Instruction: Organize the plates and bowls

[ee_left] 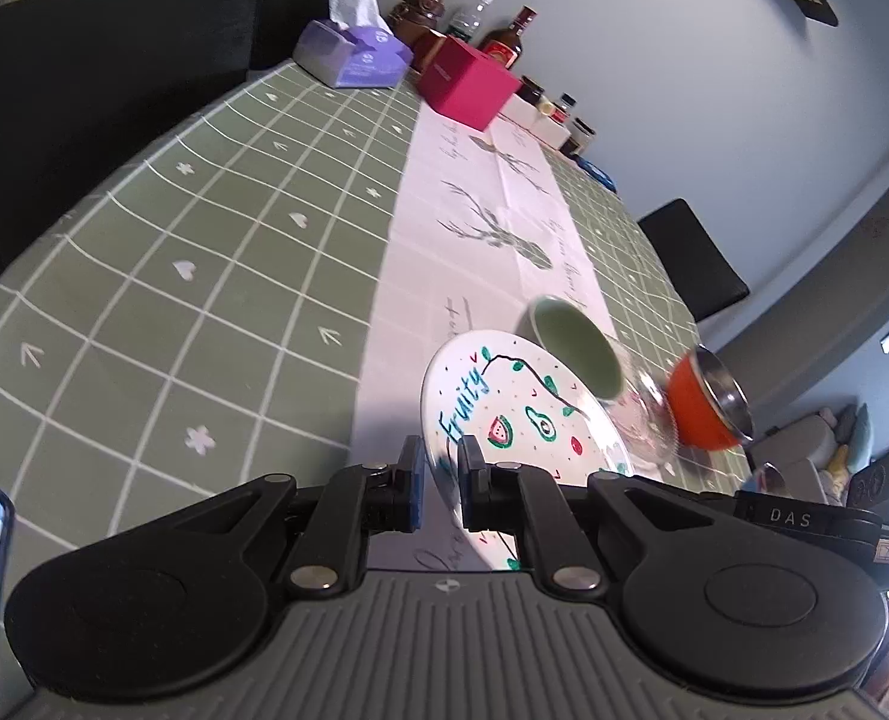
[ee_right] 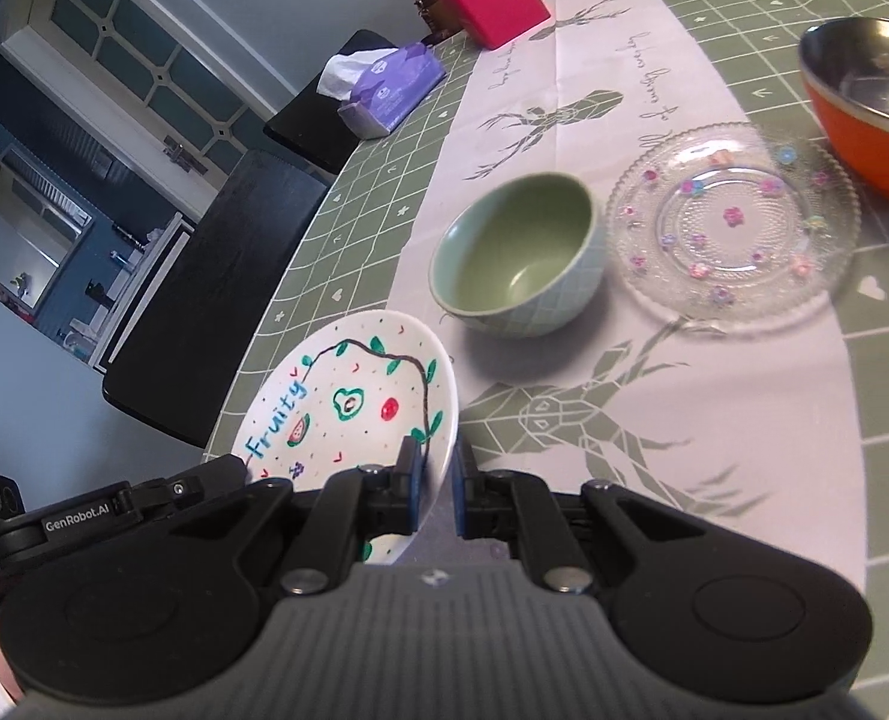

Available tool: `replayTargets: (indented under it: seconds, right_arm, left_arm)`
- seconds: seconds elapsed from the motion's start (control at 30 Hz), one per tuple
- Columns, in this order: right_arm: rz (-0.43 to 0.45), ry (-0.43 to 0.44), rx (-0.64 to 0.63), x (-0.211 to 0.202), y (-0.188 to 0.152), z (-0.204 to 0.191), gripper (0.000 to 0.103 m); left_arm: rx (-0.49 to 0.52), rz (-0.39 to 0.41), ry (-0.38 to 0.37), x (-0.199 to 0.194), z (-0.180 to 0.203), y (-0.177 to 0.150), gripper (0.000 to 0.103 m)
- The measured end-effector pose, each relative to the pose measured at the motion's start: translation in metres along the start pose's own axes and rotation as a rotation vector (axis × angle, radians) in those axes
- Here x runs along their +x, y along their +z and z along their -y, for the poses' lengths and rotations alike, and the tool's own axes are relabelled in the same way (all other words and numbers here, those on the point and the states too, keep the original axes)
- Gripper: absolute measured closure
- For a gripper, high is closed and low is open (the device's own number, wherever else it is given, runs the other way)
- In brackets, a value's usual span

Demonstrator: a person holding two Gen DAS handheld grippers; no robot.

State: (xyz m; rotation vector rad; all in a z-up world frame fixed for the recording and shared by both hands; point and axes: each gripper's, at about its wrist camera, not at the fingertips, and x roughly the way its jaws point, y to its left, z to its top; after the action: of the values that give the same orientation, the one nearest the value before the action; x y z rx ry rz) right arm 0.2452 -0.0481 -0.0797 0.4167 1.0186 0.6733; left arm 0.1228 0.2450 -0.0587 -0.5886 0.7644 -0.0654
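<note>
Jaws of both grippers — left gripper (ee_left: 441, 477), right gripper (ee_right: 435, 480) — on opposite rims of white plate (ee_right: 348, 402)

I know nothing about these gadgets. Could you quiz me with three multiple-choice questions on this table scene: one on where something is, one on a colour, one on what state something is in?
1. Where does the clear glass plate sit?
A. Between the green bowl and the orange bowl
B. On the pink box
C. Under the tissue pack

2. What colour is the word on the white plate?
A. Red
B. Blue
C. Black

3. How is the white plate held?
A. Lying free
B. By one pair of tongs
C. By both the left tongs and right tongs

Answers: 1 A, the right view shows it flanked by them. 2 B, "Fruity" is blue. 3 C, each pair pinches its rim.
</note>
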Motion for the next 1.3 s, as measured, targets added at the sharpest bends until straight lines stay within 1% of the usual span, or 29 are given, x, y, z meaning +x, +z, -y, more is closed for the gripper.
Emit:
replayTargets:
  seconds: [0.3, 0.5, 0.7, 1.03, 1.3]
  right_arm:
    - [0.050, -0.033, 0.012, -0.043, -0.026, 0.013, 0.095]
    - [0.043, -0.045, 0.039, -0.059, -0.046, 0.026, 0.095]
    - [0.031, -0.076, 0.033, -0.064, -0.061, 0.032, 0.095]
    - [0.001, -0.107, 0.028, -0.060, -0.067, 0.034, 0.095]
    - [-0.018, -0.124, 0.015, -0.057, -0.068, 0.033, 0.095]
  left_arm:
    - [0.035, -0.032, -0.067, -0.003, 0.021, -0.028, 0.091]
    - [0.070, -0.068, -0.084, -0.004, 0.029, -0.044, 0.091]
    - [0.089, -0.106, -0.079, -0.001, 0.032, -0.057, 0.091]
    - [0.096, -0.150, -0.052, 0.005, 0.031, -0.064, 0.091]
    - [0.107, -0.167, -0.025, 0.007, 0.032, -0.067, 0.091]
